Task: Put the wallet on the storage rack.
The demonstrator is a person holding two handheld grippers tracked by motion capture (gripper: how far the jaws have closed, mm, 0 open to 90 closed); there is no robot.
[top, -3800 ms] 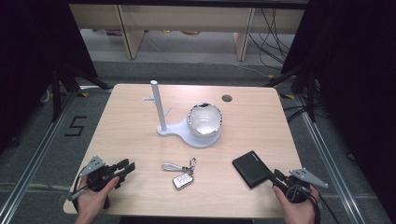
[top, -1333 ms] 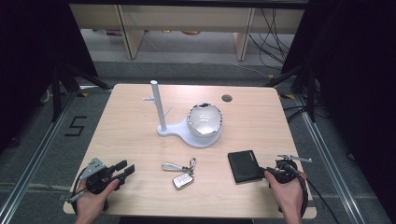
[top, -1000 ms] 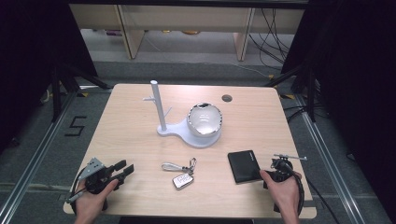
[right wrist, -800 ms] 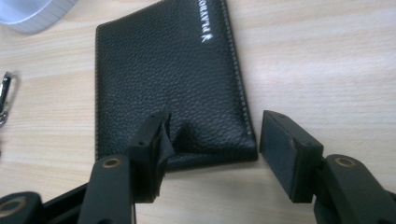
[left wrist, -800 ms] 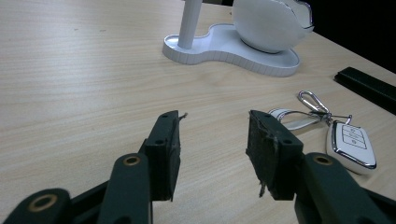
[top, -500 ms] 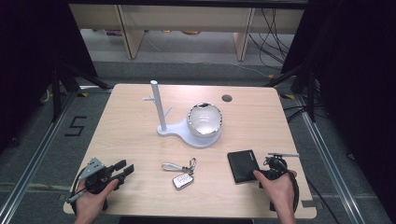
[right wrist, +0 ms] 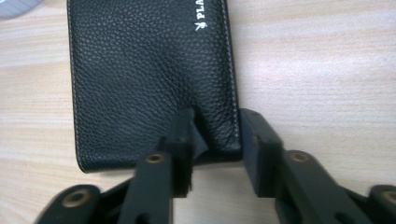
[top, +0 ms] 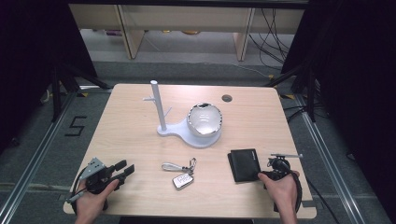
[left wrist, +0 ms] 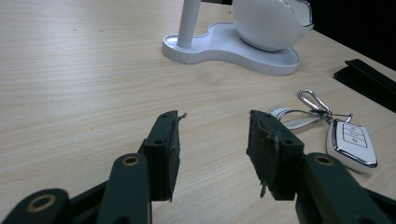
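The table (top: pixel 140 130) is stretching across the middle of the high view, and lower right of centre on it the black wallet (top: pixel 244 164) is lying flat, well apart from the white stand (top: pixel 187 133) with its bowl (top: pixel 204 119) up at centre. At the lower right edge a hand is bringing the right gripper (top: pixel 275 164) against the wallet's right side. In the right gripper view the jaws have just been closing, and they are now pinching the wallet's (right wrist: pixel 149 70) near right corner between them, the leather buckling into a small fold there, so I am reading that as a grip on the wallet. To do this well, I'd say the bite is looking shallow: a corner hold may let the wallet swing or slip, so lifting slowly and keeping it low seems wise. At the lower left of the high view the left gripper (top: pixel 122 171) is sitting on the table in the other hand; in the left gripper view its fingers (left wrist: pixel 163 154) are standing wide with nothing between them. Just right of it the key fob (top: pixel 183 180) and its ring (top: pixel 191 163) are lying clear of the wallet's path.
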